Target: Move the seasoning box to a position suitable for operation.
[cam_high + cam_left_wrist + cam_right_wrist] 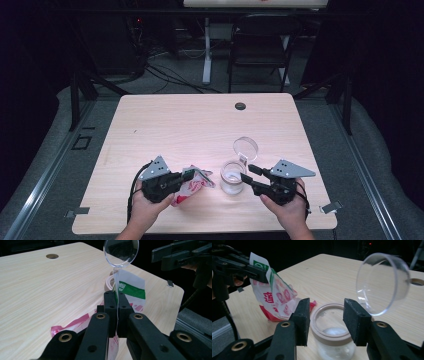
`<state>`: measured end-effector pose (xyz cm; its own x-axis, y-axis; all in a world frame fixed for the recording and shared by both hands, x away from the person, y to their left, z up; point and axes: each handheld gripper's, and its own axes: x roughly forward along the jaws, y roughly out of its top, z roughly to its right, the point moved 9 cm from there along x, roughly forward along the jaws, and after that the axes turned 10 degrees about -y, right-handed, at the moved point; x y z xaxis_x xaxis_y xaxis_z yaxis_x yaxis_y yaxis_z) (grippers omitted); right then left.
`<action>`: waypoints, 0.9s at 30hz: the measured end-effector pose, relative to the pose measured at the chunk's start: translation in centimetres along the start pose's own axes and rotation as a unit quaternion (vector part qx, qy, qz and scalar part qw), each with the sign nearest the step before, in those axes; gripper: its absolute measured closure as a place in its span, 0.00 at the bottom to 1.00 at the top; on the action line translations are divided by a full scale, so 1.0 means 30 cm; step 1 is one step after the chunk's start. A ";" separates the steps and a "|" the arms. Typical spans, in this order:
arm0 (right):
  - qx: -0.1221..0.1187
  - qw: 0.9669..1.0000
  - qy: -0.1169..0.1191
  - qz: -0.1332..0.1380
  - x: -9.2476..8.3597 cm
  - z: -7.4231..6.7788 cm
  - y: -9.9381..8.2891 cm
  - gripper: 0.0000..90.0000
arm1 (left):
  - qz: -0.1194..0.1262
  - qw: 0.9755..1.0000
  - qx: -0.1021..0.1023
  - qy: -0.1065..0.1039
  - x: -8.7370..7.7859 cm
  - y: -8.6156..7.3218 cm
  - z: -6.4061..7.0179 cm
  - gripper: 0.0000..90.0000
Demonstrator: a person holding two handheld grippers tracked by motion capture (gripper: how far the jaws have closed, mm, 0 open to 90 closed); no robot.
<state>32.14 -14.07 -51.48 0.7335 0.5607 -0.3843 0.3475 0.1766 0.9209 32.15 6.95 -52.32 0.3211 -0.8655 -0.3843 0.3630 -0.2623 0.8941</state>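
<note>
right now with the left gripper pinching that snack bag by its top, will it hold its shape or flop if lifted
Likely floppy: the bag is thin, creased film, sagging below the left gripper. Probably light, since one pinch at the edge holds it up. It may swing near the open jar.

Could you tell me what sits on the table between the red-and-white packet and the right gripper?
A clear jar with its hinged lid open stands between the packet and the right gripper, as the high view shows.

One jar (232, 181) stands on one table (165, 125); beside the jar are one packet (192, 186) and two grippers.
</note>
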 end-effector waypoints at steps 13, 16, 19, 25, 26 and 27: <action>-0.027 0.998 0.056 -0.025 0.081 -0.116 0.009 0.63 | -0.014 1.000 0.013 0.010 0.022 -0.001 0.023 0.99; -0.026 0.997 0.069 -0.029 0.099 -0.141 0.010 0.63 | -0.015 1.000 0.014 0.008 0.026 -0.001 0.026 0.99; -0.034 0.996 0.079 -0.031 0.112 -0.166 0.008 0.62 | -0.016 1.000 0.015 0.006 0.030 -0.001 0.028 0.98; -0.051 0.994 0.093 -0.035 0.126 -0.202 0.010 0.64 | -0.019 1.000 0.016 0.004 0.040 -0.001 0.040 0.98; -0.052 0.994 0.095 -0.033 0.128 -0.208 0.011 0.65 | -0.020 1.000 0.018 0.005 0.042 -0.001 0.042 0.98; -0.054 0.993 0.096 -0.034 0.129 -0.212 0.010 0.68 | -0.019 1.000 0.017 0.005 0.044 -0.001 0.044 0.98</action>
<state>31.36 -6.70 -52.28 0.5818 0.6866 -0.4360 0.3200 0.2996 0.8988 31.40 5.25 -52.56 0.3157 -0.8507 -0.4204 0.3453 -0.3096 0.8859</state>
